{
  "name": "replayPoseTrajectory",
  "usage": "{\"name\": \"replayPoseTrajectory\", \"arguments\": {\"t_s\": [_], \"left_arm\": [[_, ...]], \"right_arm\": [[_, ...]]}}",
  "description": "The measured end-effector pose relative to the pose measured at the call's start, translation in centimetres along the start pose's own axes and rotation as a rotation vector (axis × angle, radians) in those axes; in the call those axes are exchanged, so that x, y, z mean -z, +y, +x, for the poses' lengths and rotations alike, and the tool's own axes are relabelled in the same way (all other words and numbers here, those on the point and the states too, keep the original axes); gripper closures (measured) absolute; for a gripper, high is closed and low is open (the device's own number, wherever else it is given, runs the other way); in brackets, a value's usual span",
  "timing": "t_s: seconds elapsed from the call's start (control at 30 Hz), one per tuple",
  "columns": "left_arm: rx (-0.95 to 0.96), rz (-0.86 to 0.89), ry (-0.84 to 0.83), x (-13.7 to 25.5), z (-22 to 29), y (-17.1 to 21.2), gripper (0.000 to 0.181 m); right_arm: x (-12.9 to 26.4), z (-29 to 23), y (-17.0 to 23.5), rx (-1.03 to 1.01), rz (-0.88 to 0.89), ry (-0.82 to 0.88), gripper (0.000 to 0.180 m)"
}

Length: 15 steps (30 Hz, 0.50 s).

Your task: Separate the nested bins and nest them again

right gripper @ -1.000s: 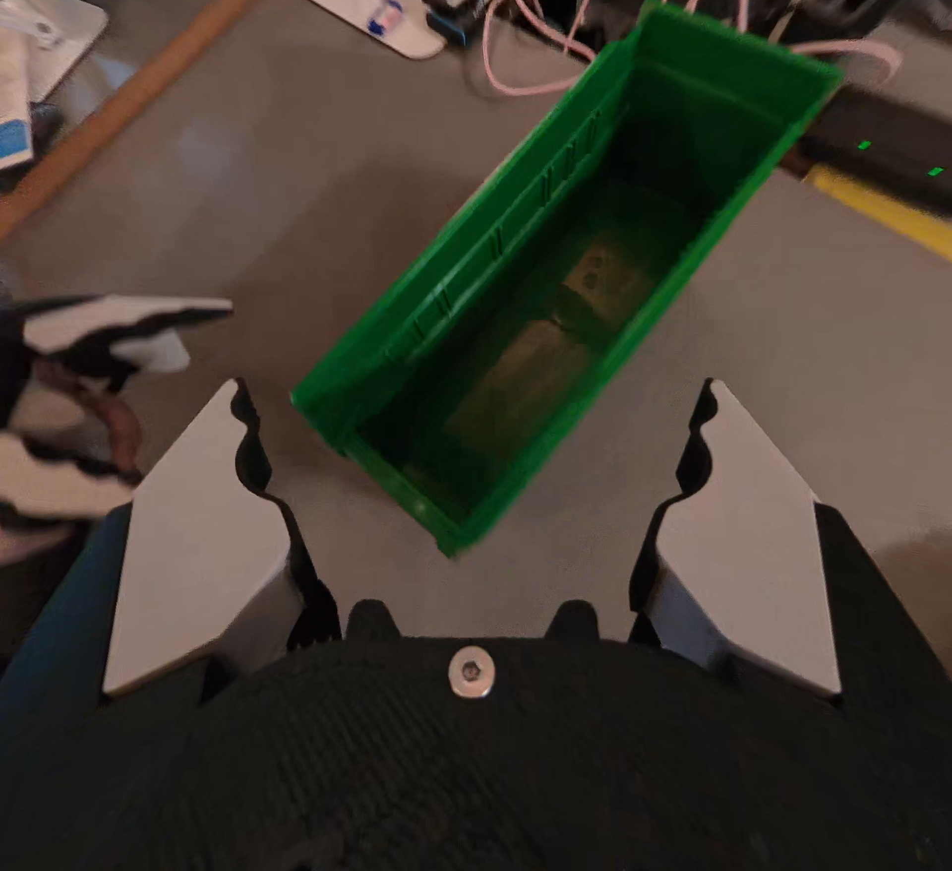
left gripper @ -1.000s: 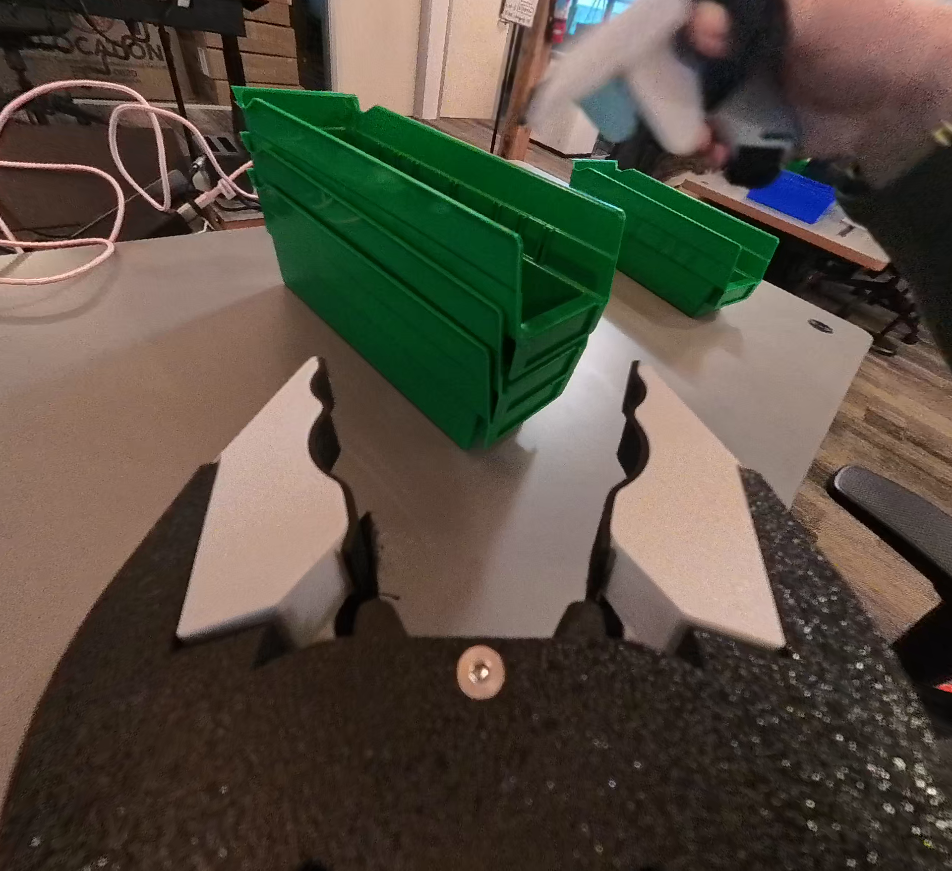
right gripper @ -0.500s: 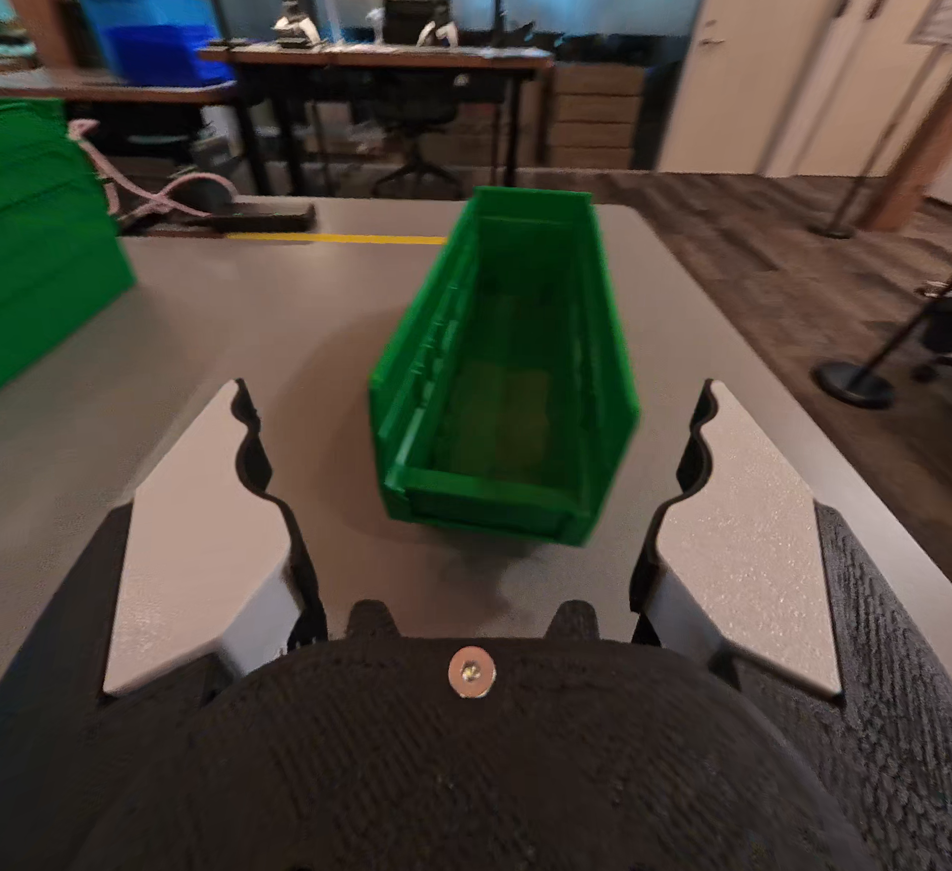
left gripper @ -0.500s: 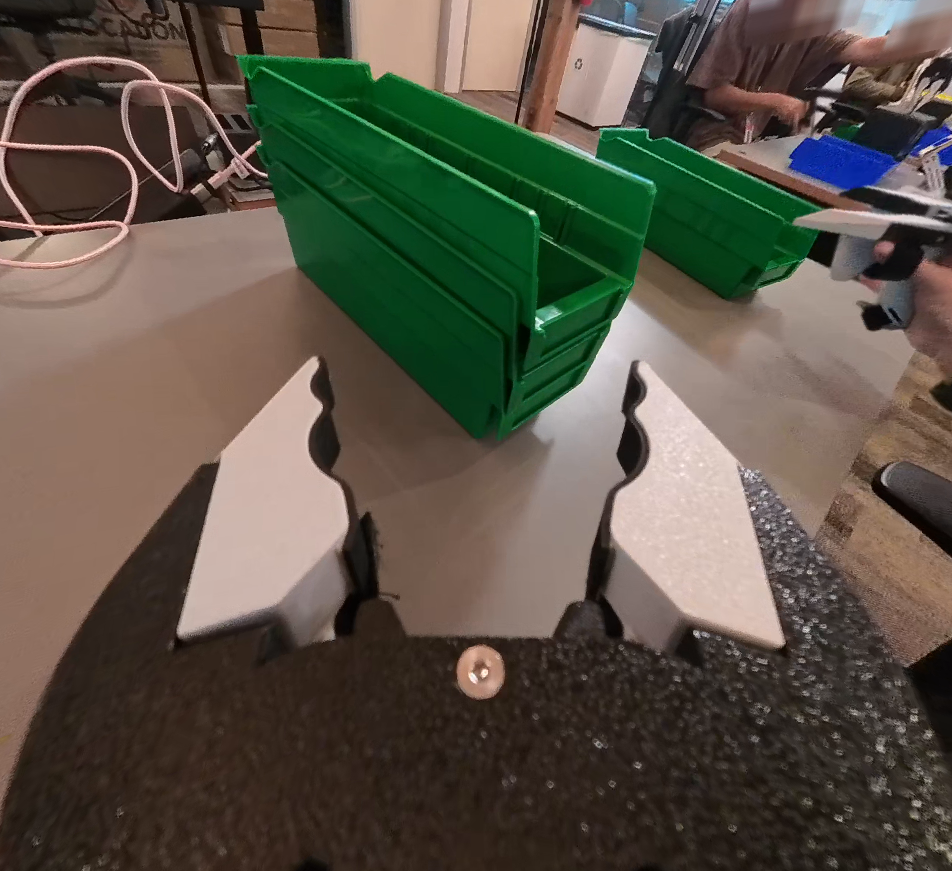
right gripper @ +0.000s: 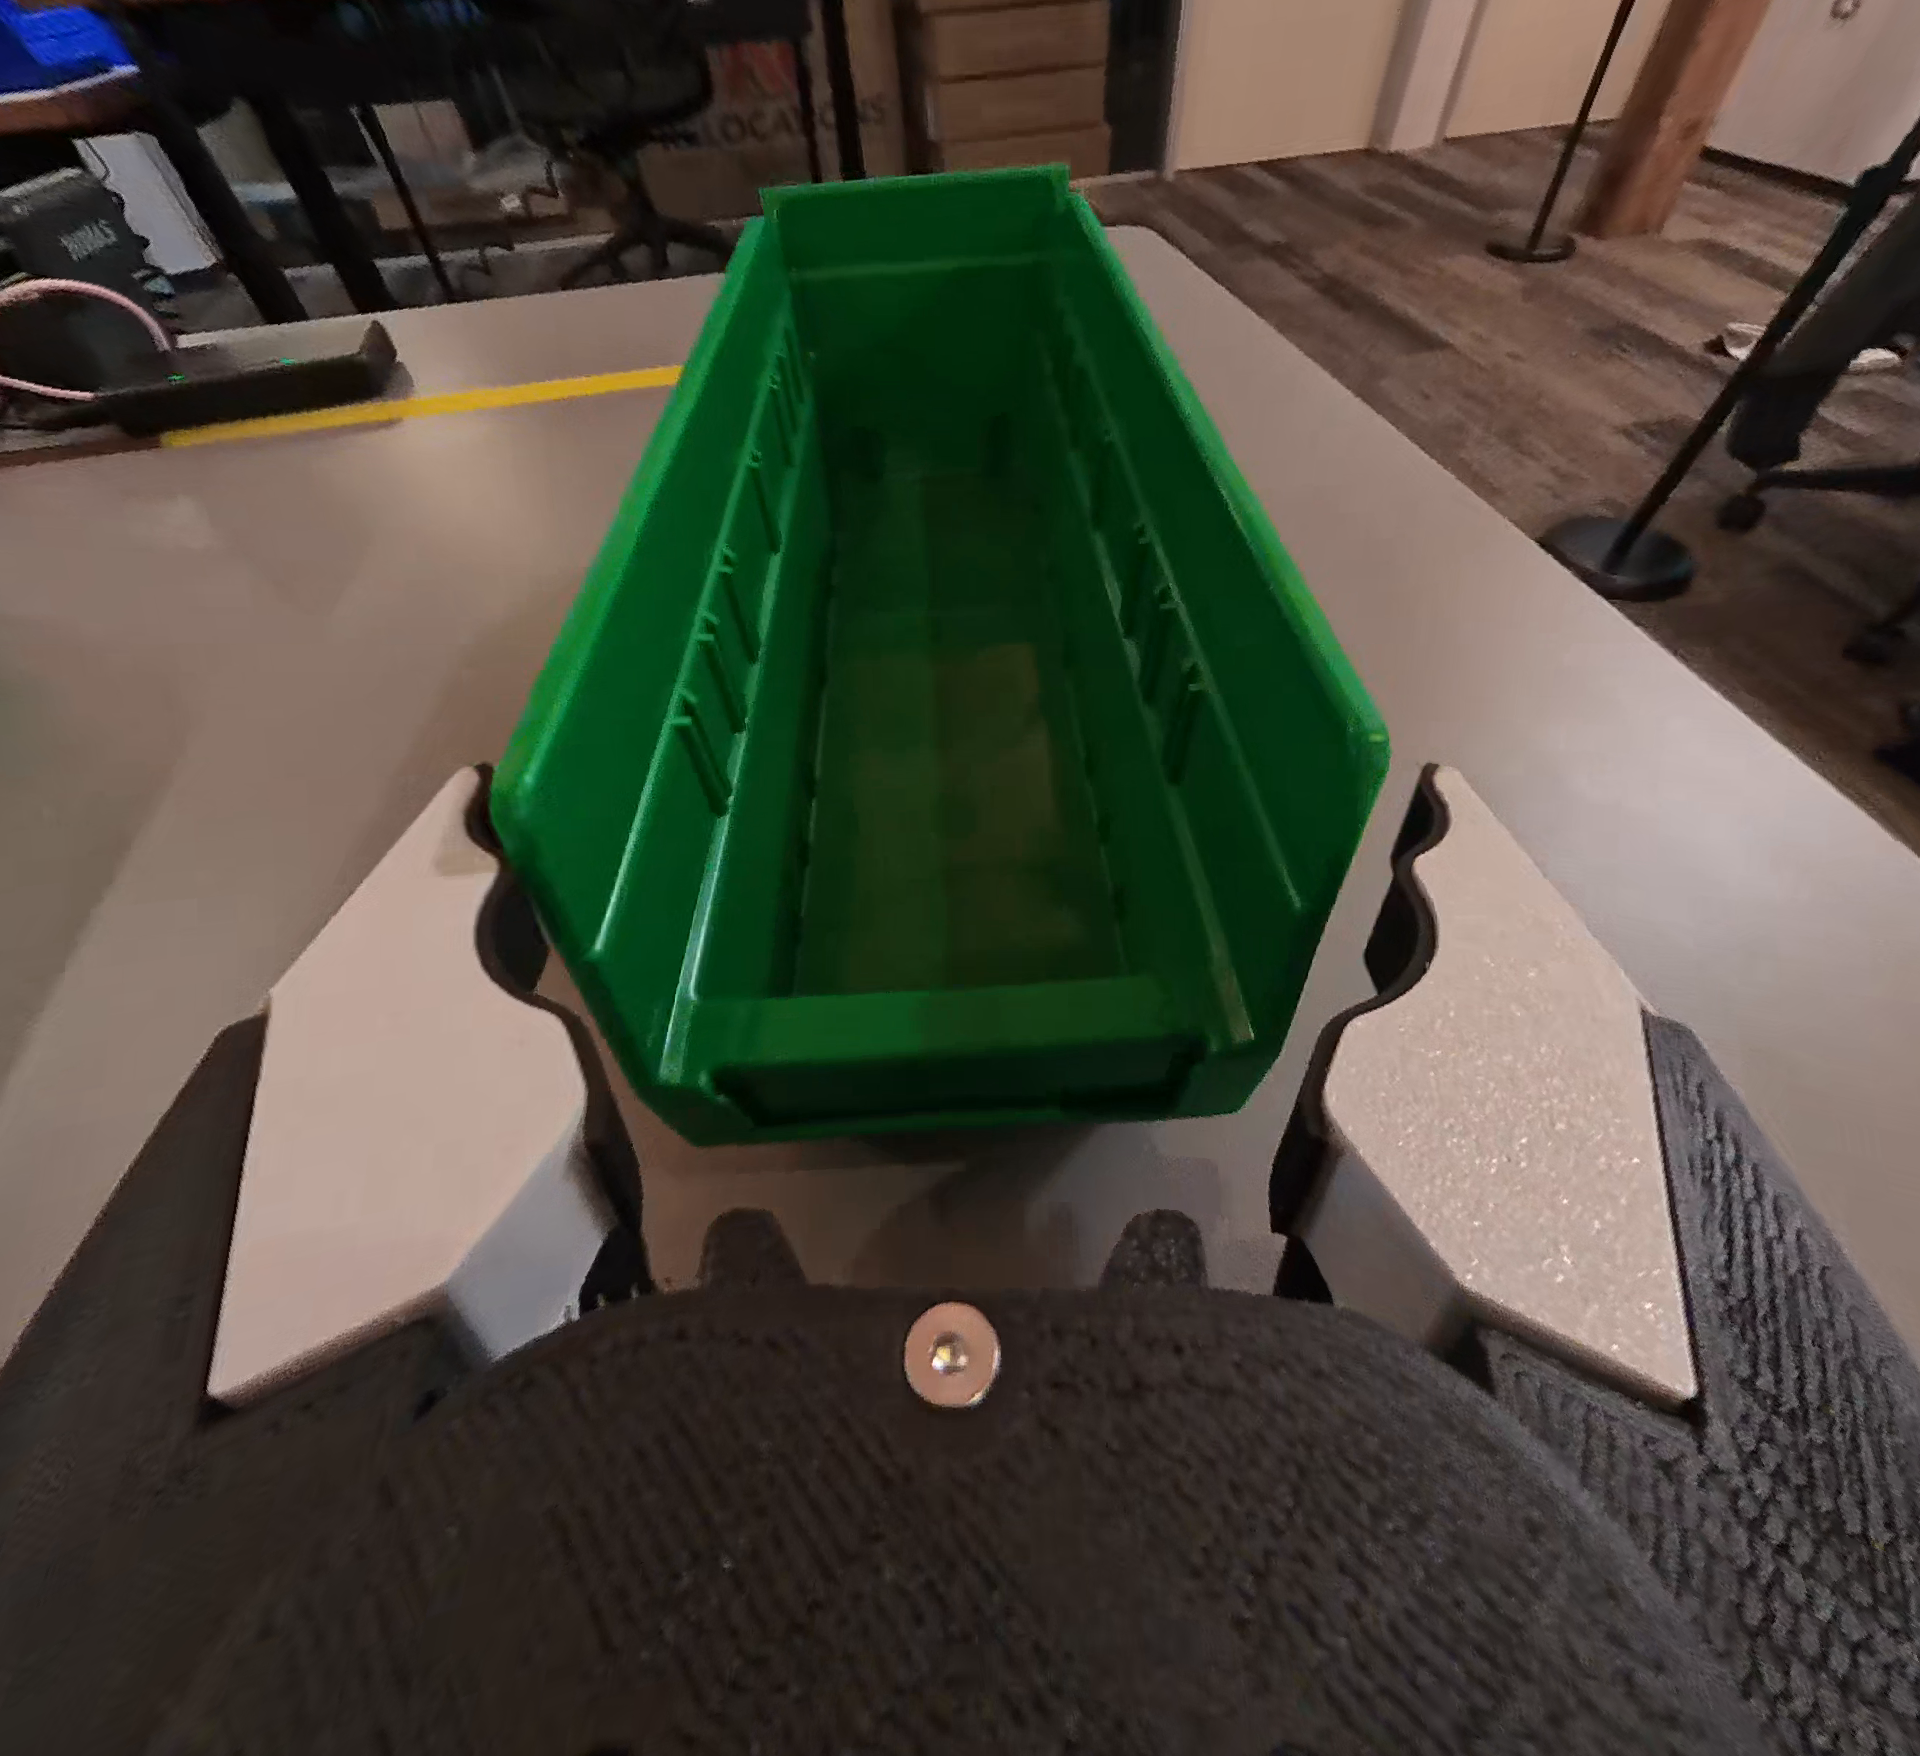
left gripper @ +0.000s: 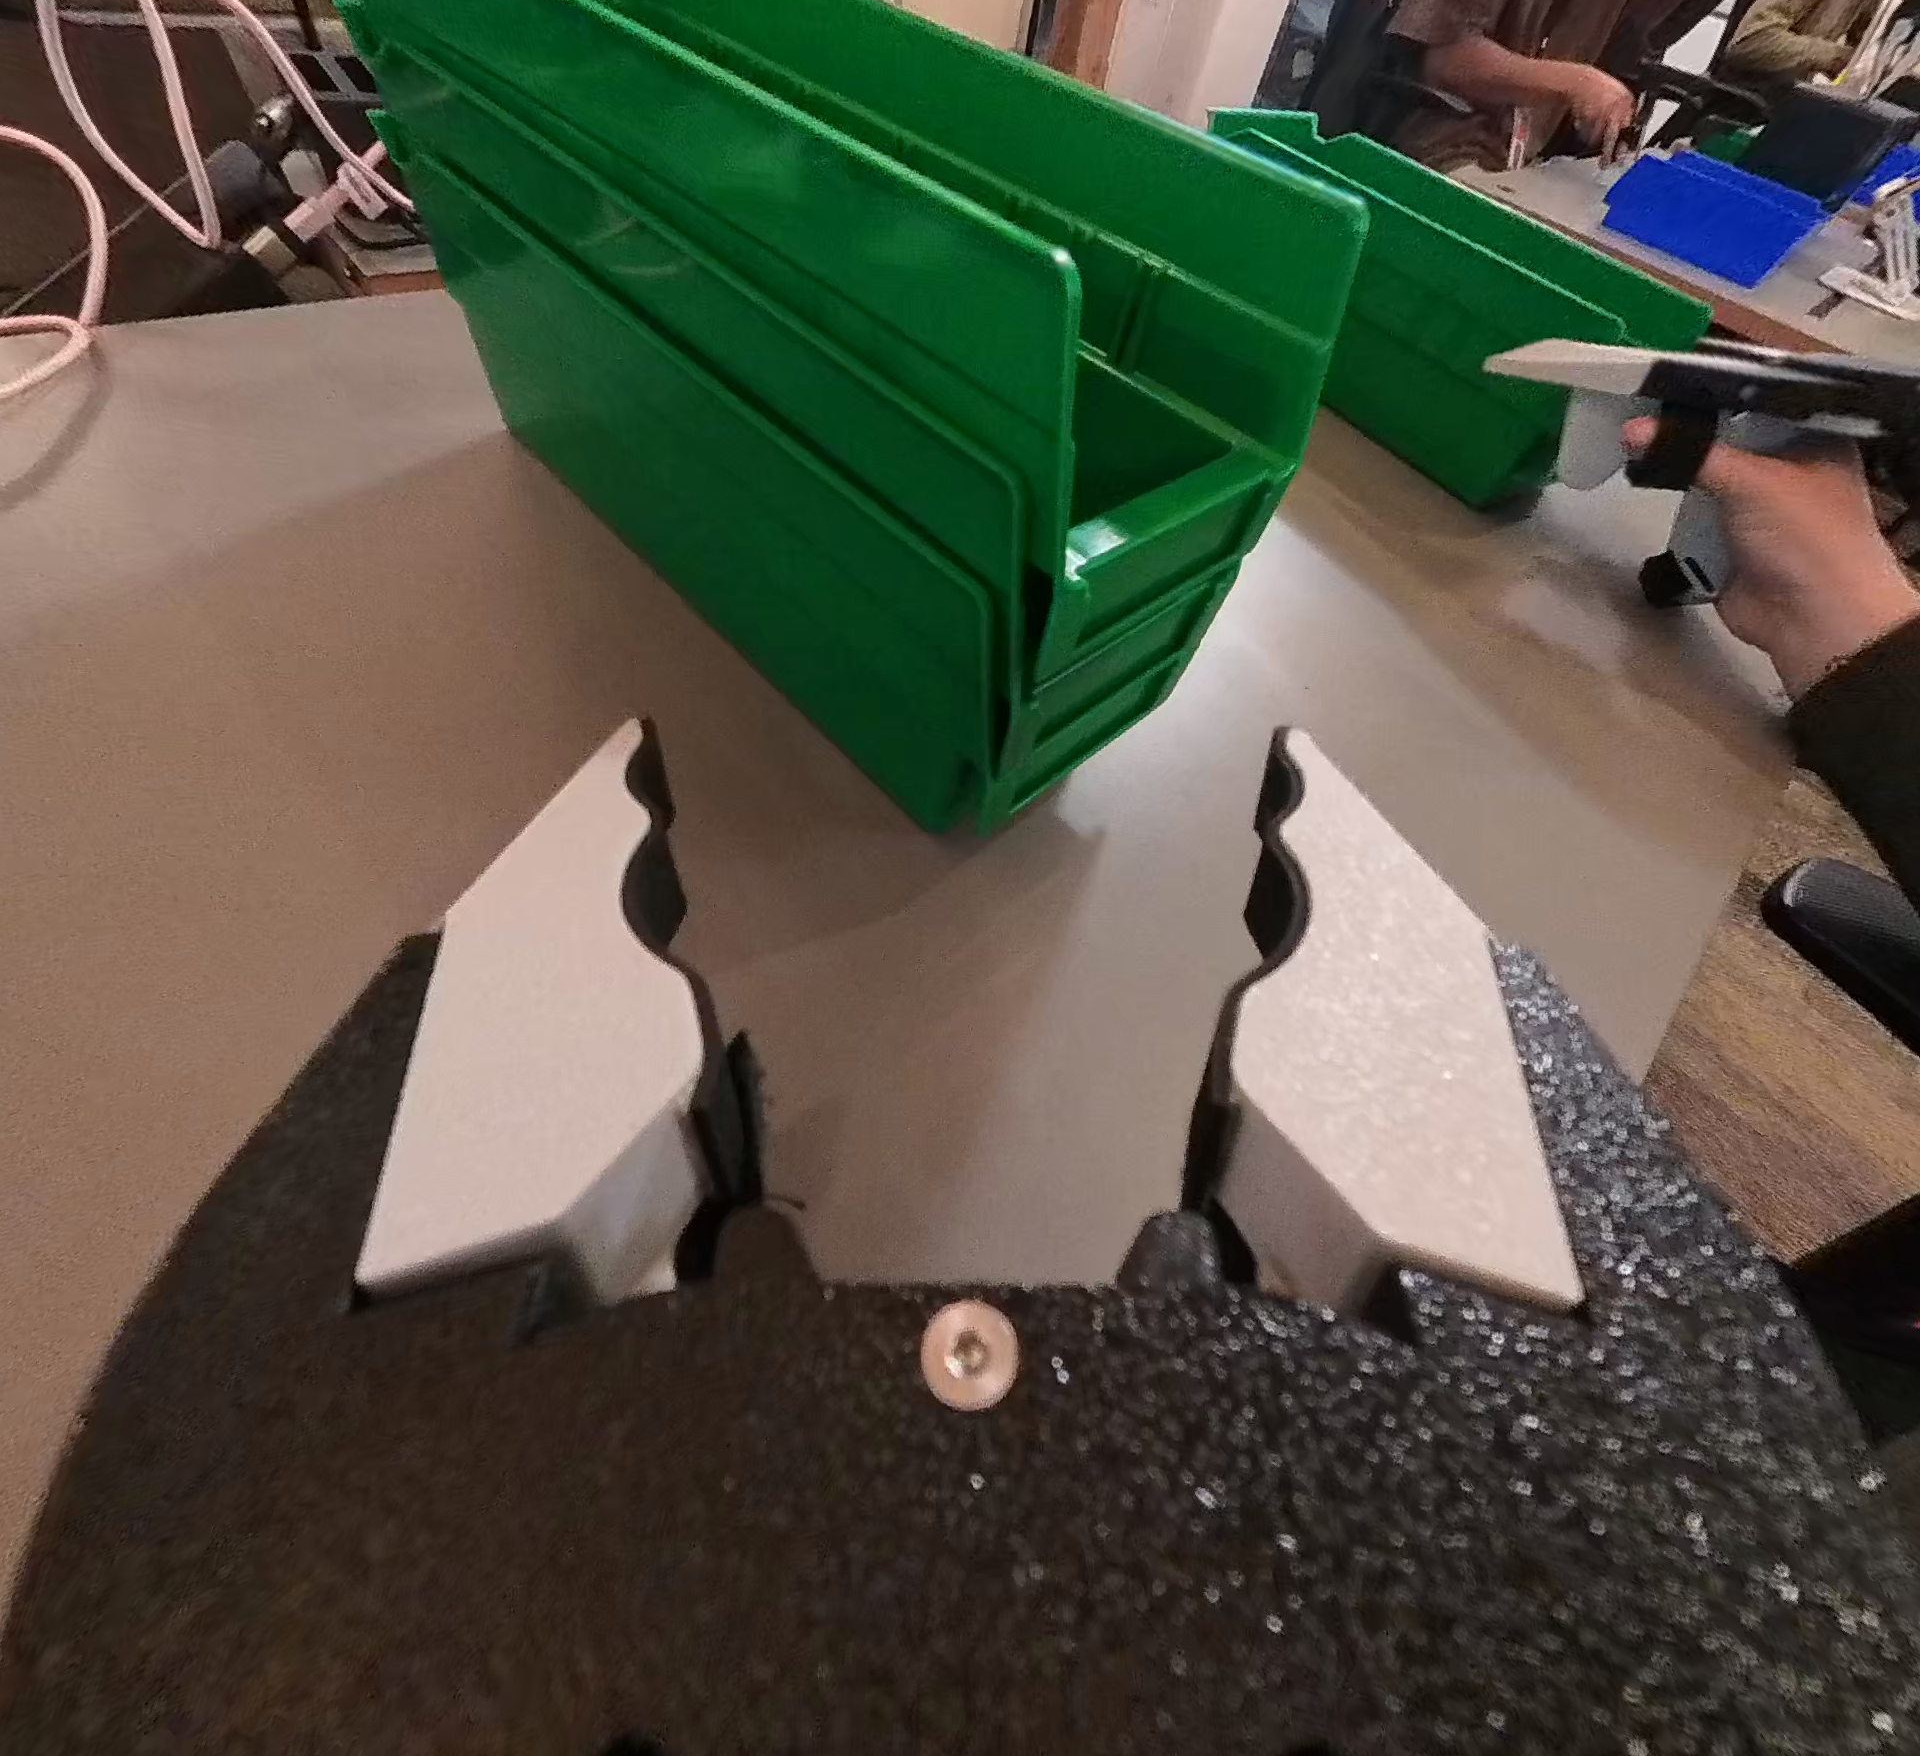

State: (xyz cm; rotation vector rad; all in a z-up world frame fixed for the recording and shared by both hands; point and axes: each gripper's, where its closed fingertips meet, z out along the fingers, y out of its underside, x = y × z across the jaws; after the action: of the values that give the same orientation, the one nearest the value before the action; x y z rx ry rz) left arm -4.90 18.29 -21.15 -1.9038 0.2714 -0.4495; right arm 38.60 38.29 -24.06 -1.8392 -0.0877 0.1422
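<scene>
A stack of nested green bins (left gripper: 831, 376) stands on the grey table (left gripper: 260, 615), just ahead of my left gripper (left gripper: 961, 750), which is open and empty. A single green bin (left gripper: 1455, 293) sits farther right on the table; in the right wrist view this empty bin (right gripper: 935, 667) lies lengthwise straight ahead. My right gripper (right gripper: 956, 781) is open, its fingers on either side of the bin's near end, apart from its walls. The right gripper also shows in the left wrist view (left gripper: 1621, 376), held in a hand by the single bin.
Pink cables (left gripper: 94, 148) lie at the table's back left. A yellow tape line (right gripper: 436, 402) and a black power strip (right gripper: 249, 376) lie at the table's far side. A person (left gripper: 1558, 2) sits at another table with blue bins (left gripper: 1704, 210). The table edge drops to a wooden floor (right gripper: 1558, 356) on the right.
My right gripper has moved forward and down to the single bin, so its near end now sits between the open fingers. My left gripper has edged closer to the nested stack.
</scene>
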Motion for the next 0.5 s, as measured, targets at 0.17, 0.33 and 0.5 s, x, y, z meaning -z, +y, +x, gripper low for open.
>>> {"name": "replayPoseTrajectory", "arguments": {"t_s": [0.17, 0.33, 0.5], "left_arm": [[0.006, -0.01, 0.012, -0.3, 0.1, 0.3, 0.07], [0.007, -0.007, 0.015, -0.3, 0.3, 0.2, 0.07], [-0.004, 0.014, 0.01, 0.2, 0.5, -0.5, 0.071]], "right_arm": [[-0.3, -0.5, -0.1, 0.006, -0.002, -0.079, 0.032], [0.1, -1.3, 0.0, 0.016, -0.002, -0.127, 0.04], [1.0, -2.6, -1.7, 0.019, 0.09, -0.156, 0.042]]}}
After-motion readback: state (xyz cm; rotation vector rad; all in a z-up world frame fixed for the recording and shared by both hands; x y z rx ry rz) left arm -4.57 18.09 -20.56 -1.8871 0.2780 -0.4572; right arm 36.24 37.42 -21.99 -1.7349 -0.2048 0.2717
